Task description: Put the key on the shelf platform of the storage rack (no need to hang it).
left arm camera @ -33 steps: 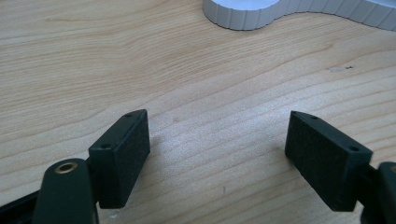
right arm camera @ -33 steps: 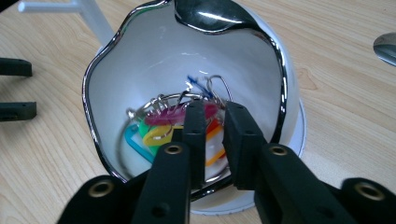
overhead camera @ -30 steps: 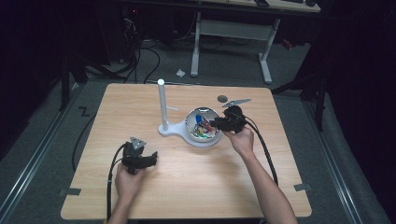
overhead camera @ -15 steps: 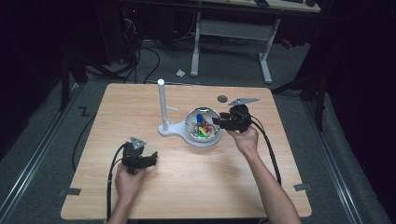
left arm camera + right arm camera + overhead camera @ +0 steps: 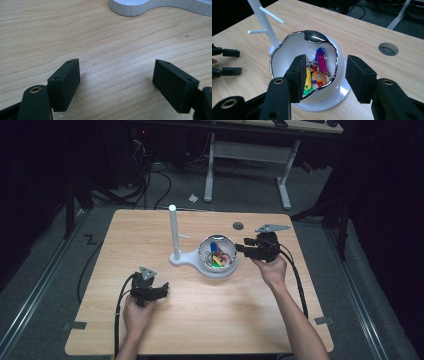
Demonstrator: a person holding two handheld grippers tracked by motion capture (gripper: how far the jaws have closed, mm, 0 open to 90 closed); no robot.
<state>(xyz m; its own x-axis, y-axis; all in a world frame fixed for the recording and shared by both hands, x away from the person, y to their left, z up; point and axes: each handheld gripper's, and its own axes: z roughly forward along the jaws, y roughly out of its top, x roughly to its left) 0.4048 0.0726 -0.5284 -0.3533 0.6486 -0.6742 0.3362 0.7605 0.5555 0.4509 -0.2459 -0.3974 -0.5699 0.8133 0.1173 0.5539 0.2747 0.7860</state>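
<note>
We have the right tool point(image 5: 323, 75) up at the white bowl point(image 5: 287, 57), its jaws having just been opening; they now stand spread, one over the inside of the chrome-edged rim, the other outside the wall, with nothing pinched between the pads. In the bowl point(image 5: 227, 265) lies a heap of key tags point(image 5: 318, 67): pink, blue, yellow, orange and green, on metal rings. The bowl sits on a white base joined to an upright white peg stand point(image 5: 173, 232), just left of it on the wooden counter point(image 5: 150, 330). From above we see the right tool point(image 5: 241, 248) at the bowl's right side. The left tool point(image 5: 116, 82) rests low over bare counter near the front left, jaws spread wide and empty, well apart from the bowl; from above it point(image 5: 164, 287) points toward the stand.
</note>
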